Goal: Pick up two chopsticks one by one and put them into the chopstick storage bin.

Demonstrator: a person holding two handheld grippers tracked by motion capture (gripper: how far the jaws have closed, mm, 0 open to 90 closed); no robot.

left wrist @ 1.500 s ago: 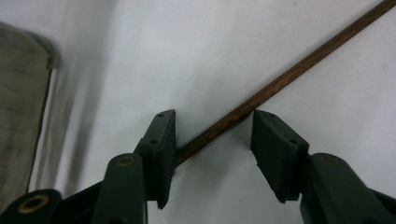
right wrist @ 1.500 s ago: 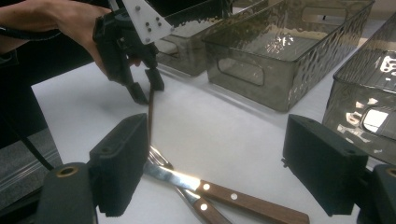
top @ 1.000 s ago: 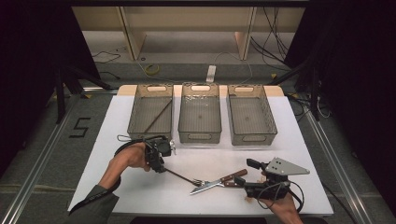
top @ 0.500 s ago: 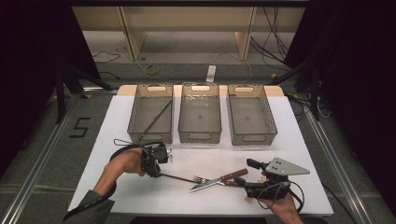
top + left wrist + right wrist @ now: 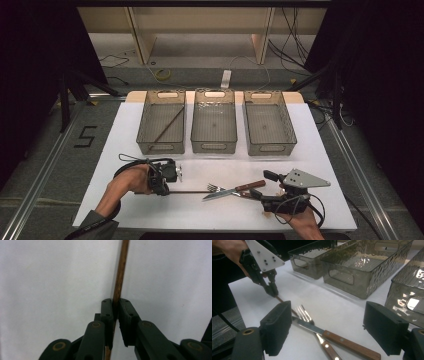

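Observation:
A thin brown stick (image 5: pixel 121 272) lies on the white table, and my left gripper (image 5: pixel 115 306) has just been closing and is now shut on it, both pads pressed to its sides. From above, the left gripper (image 5: pixel 167 186) is at the near left and the stick (image 5: pixel 192 192) runs right from it toward a fork (image 5: pixel 215 188). A wooden-handled knife (image 5: pixel 235 191) lies across the fork. My right gripper (image 5: pixel 264 186) sits at the knife's handle end. In the right gripper view its jaws (image 5: pixel 328 315) stand wide open around the knife (image 5: pixel 347 341) and fork (image 5: pixel 305 313).
Three clear plastic bins stand in a row at the back: left (image 5: pixel 161 148), middle (image 5: pixel 214 147), right (image 5: pixel 272 149). The left bin holds another thin stick (image 5: pixel 167 126). The white table (image 5: pixel 320 150) ends close to both hands at its near edge.
My left gripper slid a little toward the near edge and its jaws closed on the stick, which swung from a slant to lie level across the table. The right gripper stayed still.

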